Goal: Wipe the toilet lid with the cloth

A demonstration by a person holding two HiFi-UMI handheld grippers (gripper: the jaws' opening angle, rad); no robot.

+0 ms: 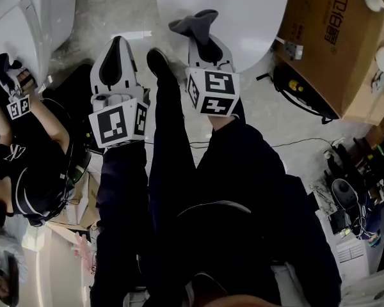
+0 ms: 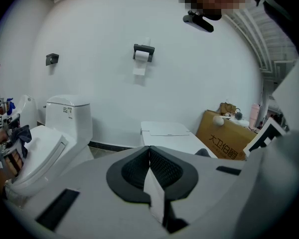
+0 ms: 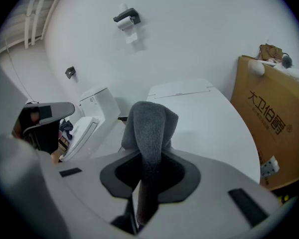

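Dim, even light; gripper views fisheye-warped, vignetted.

Speckled floor (image 1: 105, 11) — bearing a white toilet (image 1: 233, 8), a second toilet (image 1: 19, 21), a cardboard box (image 1: 336, 43)

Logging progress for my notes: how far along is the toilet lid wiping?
Done: grey cloth clamped in the right gripper. In hand: it is held by the white toilet lid; contact unclear. Left: apparently the wiping itself. The left gripper is shut, empty.
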